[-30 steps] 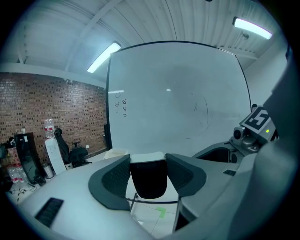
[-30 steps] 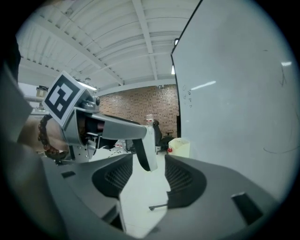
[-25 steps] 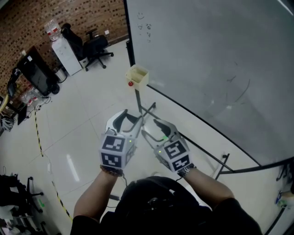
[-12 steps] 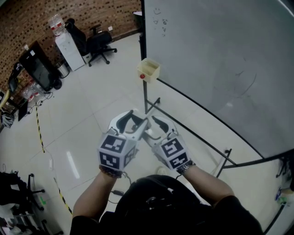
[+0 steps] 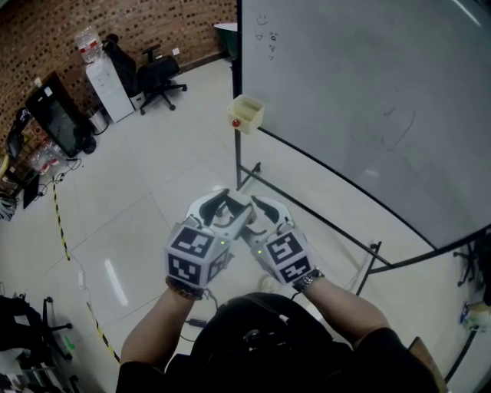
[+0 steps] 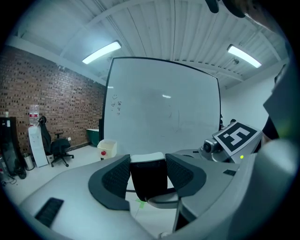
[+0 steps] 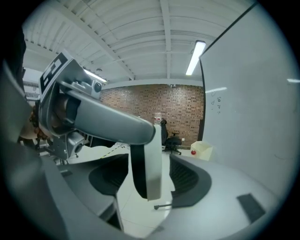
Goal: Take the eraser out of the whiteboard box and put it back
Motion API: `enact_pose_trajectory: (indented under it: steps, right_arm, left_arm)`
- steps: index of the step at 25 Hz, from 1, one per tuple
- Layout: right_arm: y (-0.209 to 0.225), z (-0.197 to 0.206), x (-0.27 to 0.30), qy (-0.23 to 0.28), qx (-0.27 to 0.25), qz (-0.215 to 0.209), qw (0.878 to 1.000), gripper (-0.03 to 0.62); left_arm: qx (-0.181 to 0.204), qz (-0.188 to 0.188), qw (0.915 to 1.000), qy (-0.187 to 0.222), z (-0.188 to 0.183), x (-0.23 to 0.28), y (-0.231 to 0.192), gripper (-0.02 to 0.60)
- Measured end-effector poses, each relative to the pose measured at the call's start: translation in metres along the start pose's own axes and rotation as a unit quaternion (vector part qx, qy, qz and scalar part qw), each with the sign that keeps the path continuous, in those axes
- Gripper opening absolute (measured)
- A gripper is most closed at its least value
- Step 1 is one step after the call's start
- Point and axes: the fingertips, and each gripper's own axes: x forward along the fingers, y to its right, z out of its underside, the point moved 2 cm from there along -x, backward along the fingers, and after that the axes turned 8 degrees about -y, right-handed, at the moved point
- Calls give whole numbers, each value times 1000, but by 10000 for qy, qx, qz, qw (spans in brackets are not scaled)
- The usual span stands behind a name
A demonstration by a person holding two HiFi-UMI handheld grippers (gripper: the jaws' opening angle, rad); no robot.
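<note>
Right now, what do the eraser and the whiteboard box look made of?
The eraser looks like a matte black felt pad on a smooth white back, likely plastic. The whiteboard box is cream, smooth and thin-walled, probably plastic; too small to be sure.

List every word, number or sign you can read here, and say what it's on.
On the whiteboard, top-left corner: a drawn smiley and small marks, too small to read.
On the two marker cubes: black-and-white square codes, no letters.
No legible words anywhere.
</note>
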Motion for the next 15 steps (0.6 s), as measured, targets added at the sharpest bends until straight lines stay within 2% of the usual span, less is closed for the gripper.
enact_pose_trajectory:
  steps: [7, 15]
  right_arm:
    - [-13, 10, -20, -27, 53, 249, 9997, 230]
    - [-16, 15, -44, 74, 72, 439, 9990, 216]
  left_arm:
    - [103, 274, 9995, -83, 10, -10, 24, 230]
    - [192, 433, 9989, -13, 8, -15, 47, 233]
